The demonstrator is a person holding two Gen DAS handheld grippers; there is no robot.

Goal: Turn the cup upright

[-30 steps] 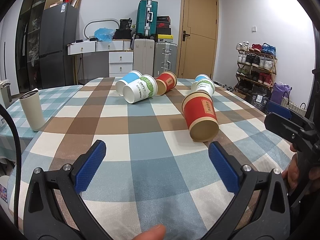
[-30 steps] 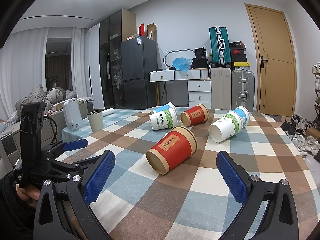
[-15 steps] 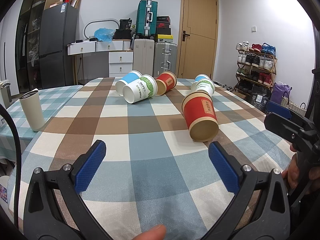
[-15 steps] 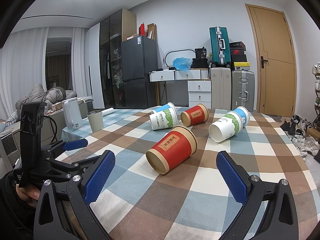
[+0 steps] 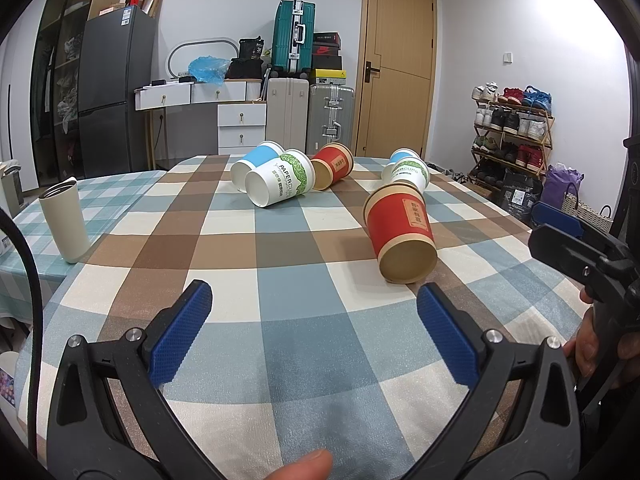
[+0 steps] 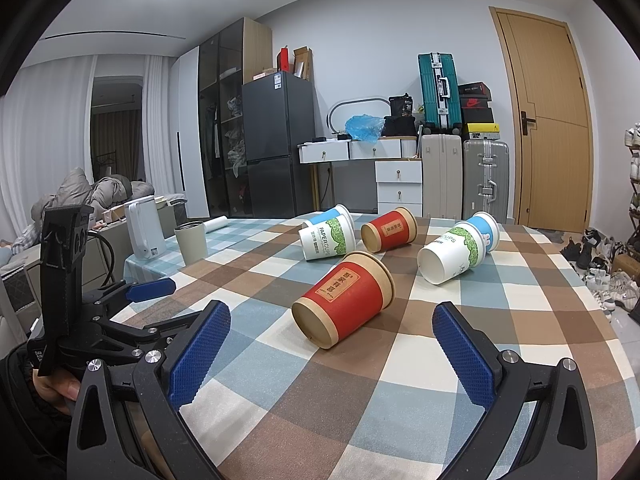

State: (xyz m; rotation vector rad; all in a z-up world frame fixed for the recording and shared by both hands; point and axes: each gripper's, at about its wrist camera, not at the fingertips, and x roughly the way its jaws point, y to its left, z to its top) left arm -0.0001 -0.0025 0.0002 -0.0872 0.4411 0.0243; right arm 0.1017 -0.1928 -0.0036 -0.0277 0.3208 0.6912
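From my left hand-held gripper [image 5: 314,314] I look across a counter [image 5: 304,344] under a checked cloth of blue, brown and cream squares. Its blue-padded jaws stand wide apart with nothing between them. The nearest red paper cup [image 5: 400,236] lies on its side at about one o'clock, open mouth toward me, well clear of the pads. Farther back at twelve o'clock a green-printed white cup [image 5: 280,184] and a blue-and-white cup [image 5: 256,158] lie touching, with a second red cup [image 5: 332,164] just beside them. A beige tumbler [image 5: 66,222] stands upright at ten o'clock.

My right hand-held gripper [image 6: 332,330] is spread just as wide and holds nothing; that same red paper cup [image 6: 344,304] lies at twelve o'clock, just beyond its tips. A white kettle [image 6: 142,228] stands at ten o'clock.

Behind the counter are a dark refrigerator [image 5: 114,92], white drawers [image 5: 240,124], stacked suitcases [image 5: 294,40], a wooden door [image 5: 394,76] and, at three o'clock, a shoe rack [image 5: 510,128].
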